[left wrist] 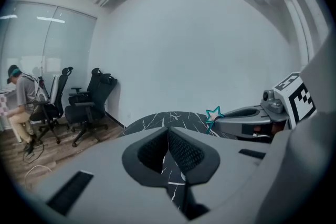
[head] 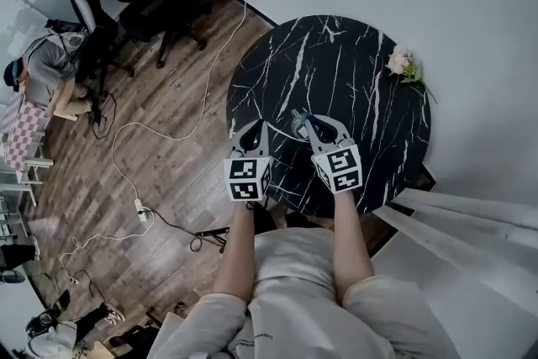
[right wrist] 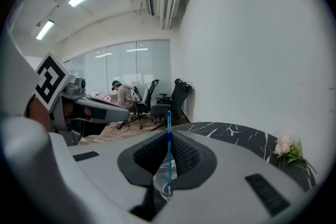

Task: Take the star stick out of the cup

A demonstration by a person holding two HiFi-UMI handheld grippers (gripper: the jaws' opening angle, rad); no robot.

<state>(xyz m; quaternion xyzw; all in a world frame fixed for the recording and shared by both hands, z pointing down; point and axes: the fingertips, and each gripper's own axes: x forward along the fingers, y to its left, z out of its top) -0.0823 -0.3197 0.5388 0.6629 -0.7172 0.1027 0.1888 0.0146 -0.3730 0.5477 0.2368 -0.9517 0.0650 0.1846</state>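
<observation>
**Head view:** The left gripper (head: 251, 134) and right gripper (head: 313, 124) hover side by side over the near edge of a round black marble table (head: 353, 71). Each carries 1 cube of black-and-white square markers. A small bunch of pale flowers (head: 402, 63) lies near the table's far rim, well apart from both grippers. The small print on the person's shirt hem (head: 252, 340) cannot be read. A white cable (head: 168, 130) snakes across the wood floor.

**Left gripper view:** Its jaws are pressed together with nothing between them. To its right, the teal star stick (left wrist: 213, 114) stands just at the right gripper's tips. Office chairs (left wrist: 89, 105) and a seated person (left wrist: 22, 105) are far off.

**Right gripper view:** Its jaws are clamped on the upright blue stick. The stick's lower end reaches down to a clear cup (right wrist: 159, 178) on the table below.
</observation>
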